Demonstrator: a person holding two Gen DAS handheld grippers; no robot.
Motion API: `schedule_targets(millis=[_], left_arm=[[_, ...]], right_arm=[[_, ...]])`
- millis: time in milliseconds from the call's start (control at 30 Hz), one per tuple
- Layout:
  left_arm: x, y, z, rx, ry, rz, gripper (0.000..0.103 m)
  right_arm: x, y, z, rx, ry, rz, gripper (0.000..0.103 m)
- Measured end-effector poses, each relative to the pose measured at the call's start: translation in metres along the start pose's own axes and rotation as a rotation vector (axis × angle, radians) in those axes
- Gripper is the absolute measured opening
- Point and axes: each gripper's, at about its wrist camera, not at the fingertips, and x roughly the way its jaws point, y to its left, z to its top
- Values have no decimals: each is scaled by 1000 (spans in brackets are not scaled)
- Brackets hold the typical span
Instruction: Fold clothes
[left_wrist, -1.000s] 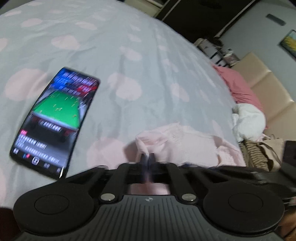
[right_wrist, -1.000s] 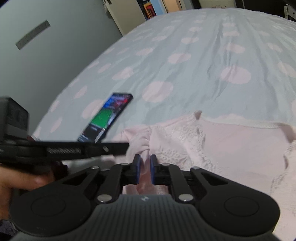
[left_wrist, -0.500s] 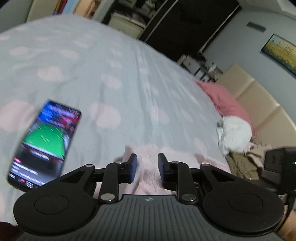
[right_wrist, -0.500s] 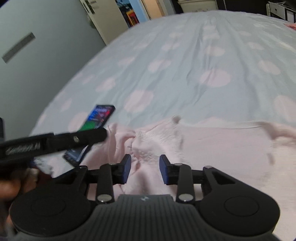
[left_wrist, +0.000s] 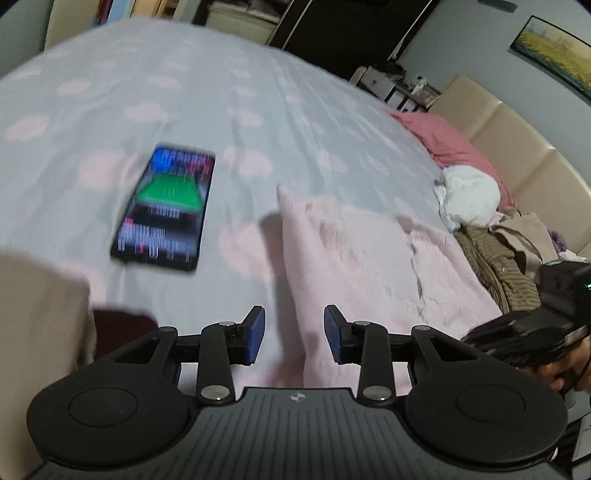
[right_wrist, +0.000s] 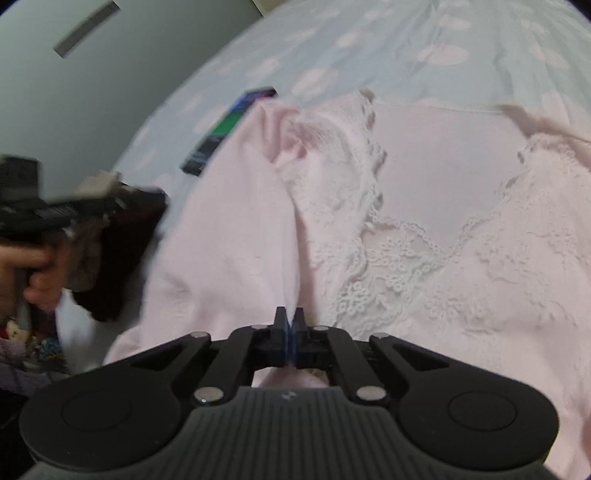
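Now pink garment (right_wrist: 229, 236) pinched in right gripper (right_wrist: 289, 325)

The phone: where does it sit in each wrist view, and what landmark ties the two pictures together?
Left wrist: phone left of centre, on the bedspread, clear of the pink garment.
Right wrist: phone upper left, partly hidden behind the garment.
Shared landmark: the garment's raised corner.

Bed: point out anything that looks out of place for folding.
A phone with its screen lit lies on the bedspread beside the pink garment. In the right wrist view the garment's edge hides part of it, so a fold could cover it.
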Motion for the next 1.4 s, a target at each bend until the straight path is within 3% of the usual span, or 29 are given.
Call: schedule_targets(millis=[100,167,300,367,400,467,533,667,800,967,1067,1233,1333,1400], left_arm=[[2,-1,-11,20,35,-24,32],[4,-3,-16,44,50,-37,32],[7,-10,-21,65,61,-53,32],[8,-15,-24,72,67,-68,32],[8,-17,-24,79,70,-77,32],[7,-24,-26,115,86,-111,32],[6,-32,-29,168,109,-138,35],[2,-51,-47,383,134,-62,37],[3,-59,-64,479,176,-55,37],[5,-57,-71,458,205,-54,37],[10,-54,-71,429,213,-56,37],[17,-55,-72,395,222,-41,37],[20,-58,-75,408,229,-18,35],[18,-61,-75,425,231,8,8]], right_arm=[[-33,-8,-3,31,-55,19,2],[-51,-22,-6,61,-79,-43,2],[-50,-41,-15,118,-61,-169,5],[-46,-40,-17,127,-62,-135,8],[-45,-38,-18,129,-64,-110,11],[-43,-33,-18,115,-68,-73,46],[-46,-25,-18,74,-76,-57,48],[-54,-31,-24,80,-70,-56,48],[-68,-42,-44,94,-24,-37,49],[-100,-39,-90,73,38,-18,57],[-115,-35,-119,64,81,-53,57],[-113,-26,-163,20,156,-111,55],[-112,-20,-173,-28,184,-112,4],[-130,-23,-171,-15,157,-99,3]])
